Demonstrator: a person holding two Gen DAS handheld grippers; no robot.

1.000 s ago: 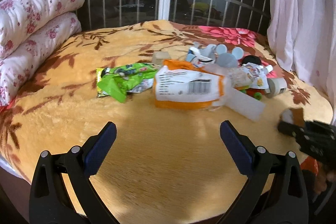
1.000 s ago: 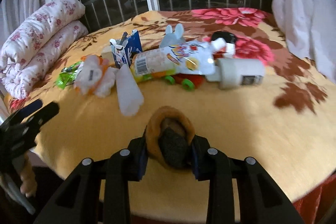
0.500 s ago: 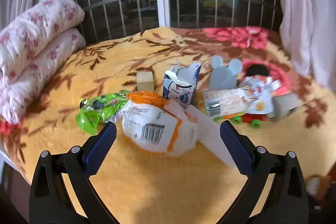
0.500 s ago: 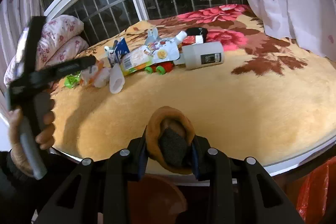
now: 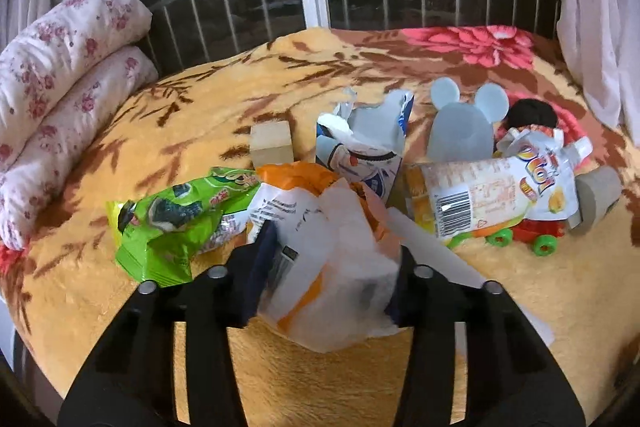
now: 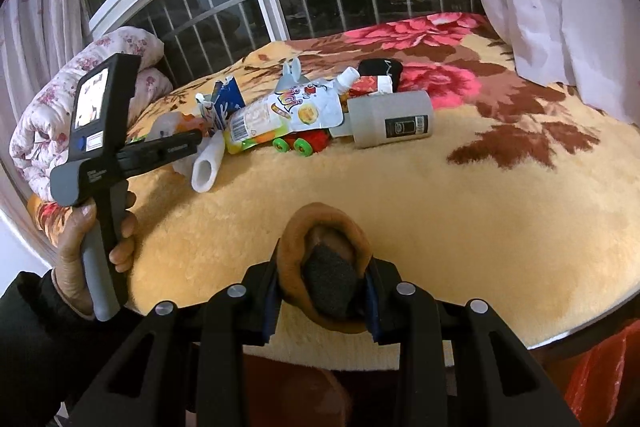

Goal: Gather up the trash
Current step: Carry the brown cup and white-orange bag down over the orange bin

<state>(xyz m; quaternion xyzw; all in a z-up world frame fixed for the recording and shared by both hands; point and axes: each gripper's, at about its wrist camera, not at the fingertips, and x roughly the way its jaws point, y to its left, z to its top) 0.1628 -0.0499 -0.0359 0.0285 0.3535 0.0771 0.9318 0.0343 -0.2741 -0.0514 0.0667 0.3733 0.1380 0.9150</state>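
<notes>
My left gripper is shut on a crumpled white and orange wrapper at the near side of the trash pile on the bed. Beside it lie a green snack bag, a torn blue and white carton and a white drink pouch. My right gripper is shut on a brown peel with a dark core, held over the bed's front edge. The left gripper's body and the hand holding it show at the left of the right wrist view.
A white bottle, a white tube, a toy car with green wheels, a wooden block and a grey mouse-eared piece lie on the yellow floral blanket. Rolled quilts lie left. A red bag sits below right.
My left gripper has moved forward to the pile and shut on the white and orange wrapper. My right gripper has pulled back toward the bed's edge with the peel still held.
</notes>
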